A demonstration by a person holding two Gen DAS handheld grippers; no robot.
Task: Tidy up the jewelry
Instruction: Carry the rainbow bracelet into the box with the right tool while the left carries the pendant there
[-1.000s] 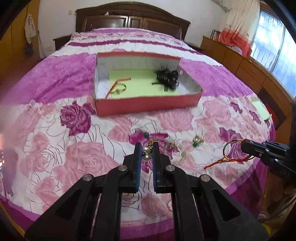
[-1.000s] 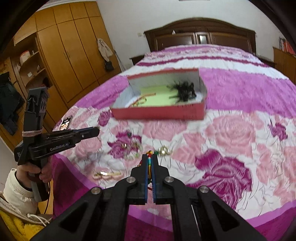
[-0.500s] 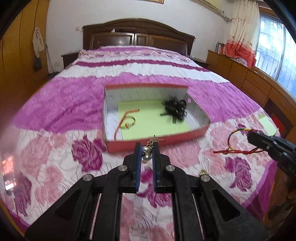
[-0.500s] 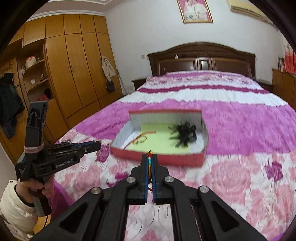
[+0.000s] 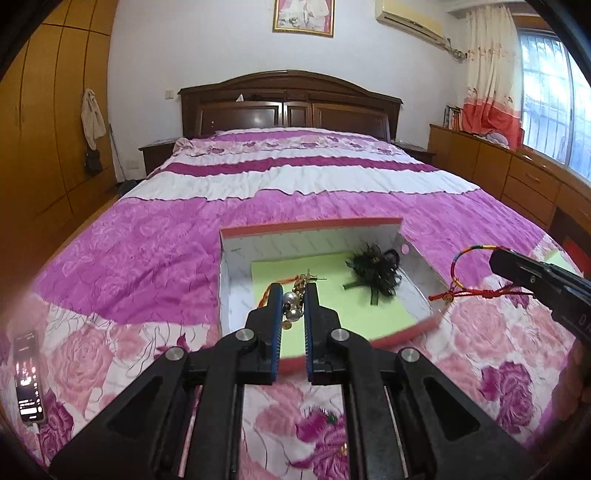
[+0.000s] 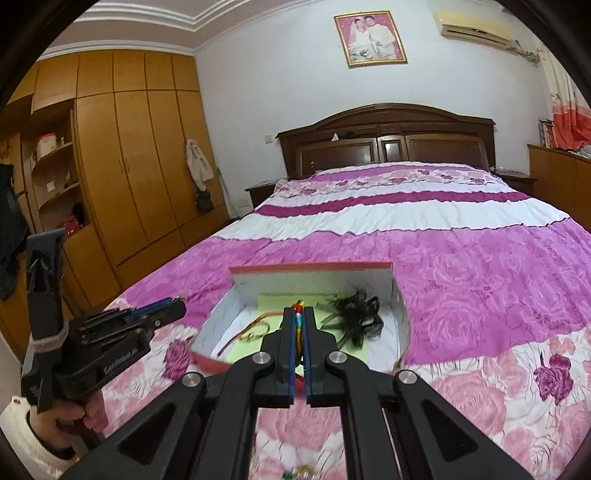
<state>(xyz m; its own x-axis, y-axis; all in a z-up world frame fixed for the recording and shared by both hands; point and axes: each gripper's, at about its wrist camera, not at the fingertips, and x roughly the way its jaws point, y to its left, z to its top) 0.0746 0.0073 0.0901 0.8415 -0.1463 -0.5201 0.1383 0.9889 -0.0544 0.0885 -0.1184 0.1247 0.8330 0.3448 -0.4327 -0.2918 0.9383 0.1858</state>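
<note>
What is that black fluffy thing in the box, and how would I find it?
Look at the pink flowery bed, then the red box lying open on it. On the green paper inside, at the right, lies the black feathery hair ornament; the only other piece lying in the box is a thin orange cord bracelet.

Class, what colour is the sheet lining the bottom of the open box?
Light green sheet, clearest in the left wrist view.

A home bedroom: a double bed (image 6: 424, 258) with a pink rose-patterned quilt and dark wooden headboard (image 6: 388, 136), a built-in wooden wardrobe (image 6: 129, 155), a framed portrait (image 6: 370, 38) and air conditioner (image 6: 474, 26) on the wall, a curtained window (image 5: 546, 81).
</note>
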